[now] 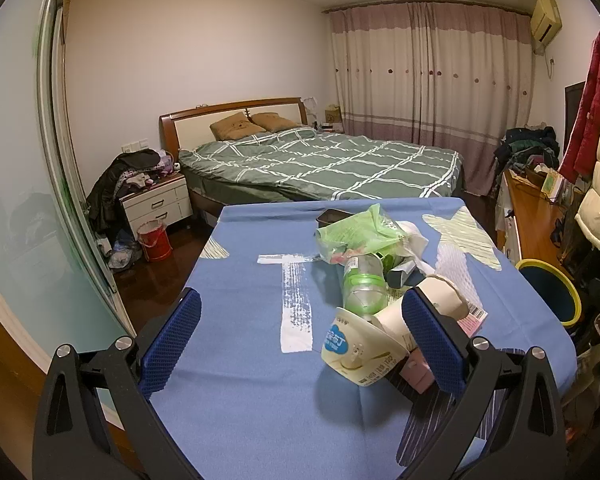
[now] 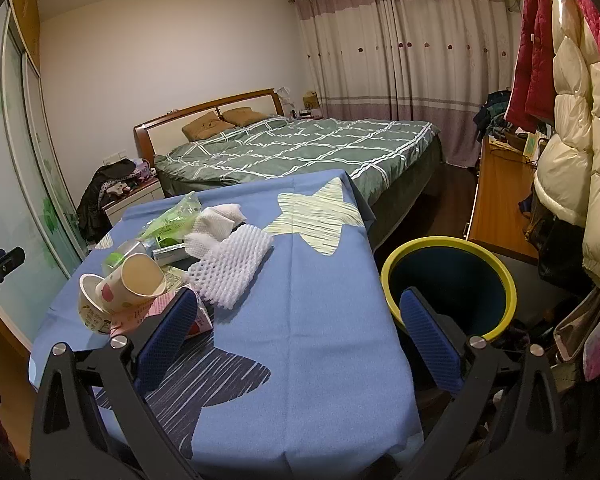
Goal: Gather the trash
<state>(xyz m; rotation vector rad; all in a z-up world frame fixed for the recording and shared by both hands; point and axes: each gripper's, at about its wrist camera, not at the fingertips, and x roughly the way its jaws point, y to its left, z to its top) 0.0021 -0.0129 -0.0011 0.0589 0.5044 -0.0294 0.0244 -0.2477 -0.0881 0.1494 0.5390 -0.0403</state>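
Observation:
Trash lies piled on the blue star-print tablecloth (image 1: pixel 240 288): a white yogurt cup (image 1: pixel 356 350), a paper cup (image 1: pixel 432 304), a clear plastic bottle with a green band (image 1: pixel 364 284), a green plastic bag (image 1: pixel 356 230) and white foam netting (image 2: pixel 232 268). My left gripper (image 1: pixel 300 340) is open above the near side of the table, its right finger beside the cups. My right gripper (image 2: pixel 296 340) is open and empty over the table's right edge. The blue bin with a yellow rim (image 2: pixel 448 280) stands on the floor just right of the table.
A bed with a green checked quilt (image 1: pixel 320 160) lies beyond the table. A nightstand (image 1: pixel 156 200) piled with clothes and a red bucket (image 1: pixel 154 240) are at the left. A wooden desk (image 2: pixel 500 200) and hanging coats (image 2: pixel 572 120) line the right wall.

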